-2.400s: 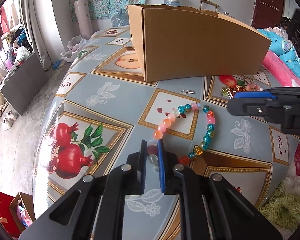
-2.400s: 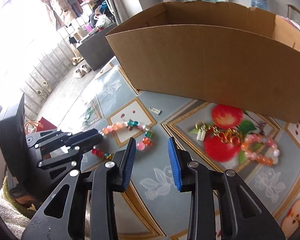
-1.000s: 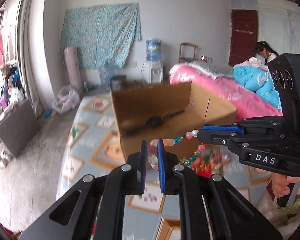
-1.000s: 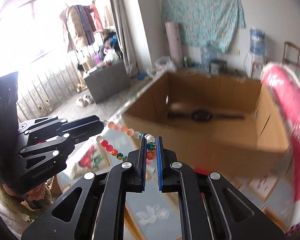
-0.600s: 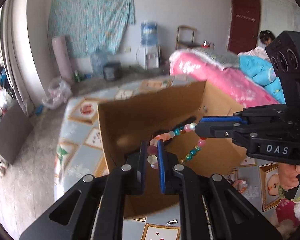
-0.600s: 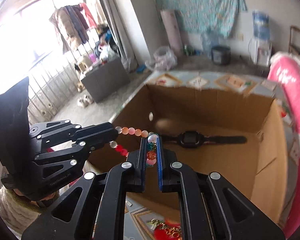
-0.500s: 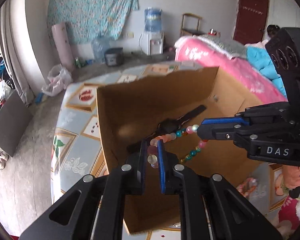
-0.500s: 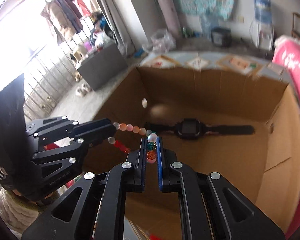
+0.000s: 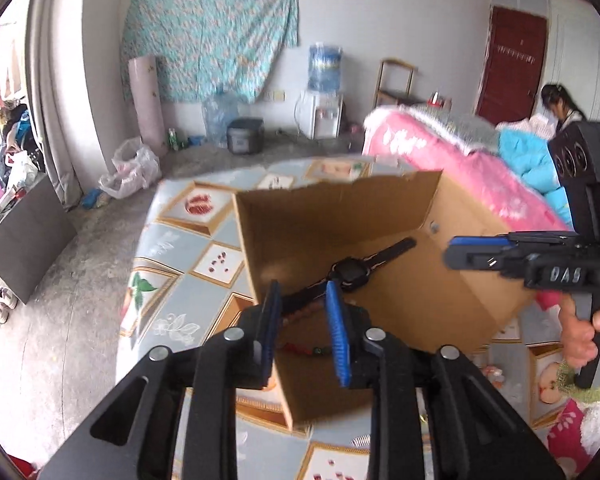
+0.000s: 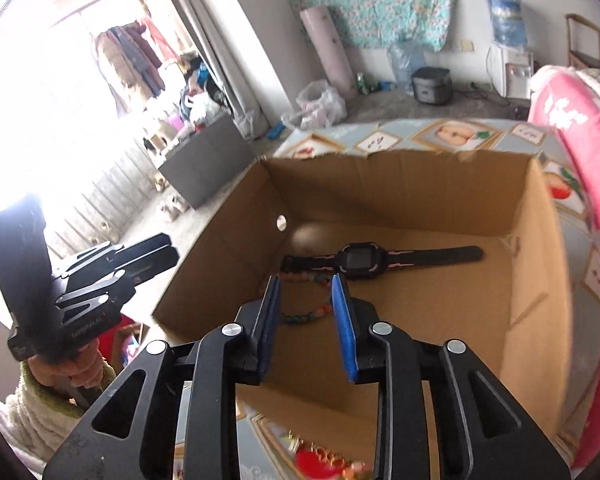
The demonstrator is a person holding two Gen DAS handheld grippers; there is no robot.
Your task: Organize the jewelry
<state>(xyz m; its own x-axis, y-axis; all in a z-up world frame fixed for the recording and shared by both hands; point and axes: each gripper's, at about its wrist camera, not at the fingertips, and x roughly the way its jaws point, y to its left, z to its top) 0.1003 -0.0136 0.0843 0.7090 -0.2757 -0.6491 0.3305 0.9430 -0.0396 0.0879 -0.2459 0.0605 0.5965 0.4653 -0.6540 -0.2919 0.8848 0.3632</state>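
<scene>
- Left wrist view: left gripper [image 9: 303, 328] hangs over the near-left corner of the box [image 9: 340, 208], jaws parted, nothing pinched between the blue pads.
- Bracelet [image 9: 300, 350] lies on the box floor just under the jaws: a dim, blurred string of red and dark beads, with one green bead visible. It is loose and touches neither pad.
- Black watch [image 9: 350, 274] lies flat farther in, strap running diagonally toward the far-right corner.
- Right gripper [image 9: 476, 254] comes in from the right over the box rim; a hand [image 9: 584, 336] grips its handle. Its gap is not readable from this side.
- Box sits on the table [image 9: 172, 248], which has a fruit-print cloth.
- Versus half a second ago: the left jaws were clamped on the beads and the string hung between both grippers; the jaws have just been opening and the string is now down in the box.
- Right wrist view: right gripper [image 10: 305, 316] is over the box [image 10: 532, 280], jaws apart and empty.
- Bracelet [image 10: 306, 312] rests on the floor below them: orange, pink, teal and dark beads in a slack loop, one end near the watch [image 10: 354, 260] strap.
- Left gripper [image 10: 148, 258] is at the left, outside the box wall.
- Versus half a second ago: these jaws were also shut on the beads; they have just been opening, and the bracelet is dropped inside.
</scene>
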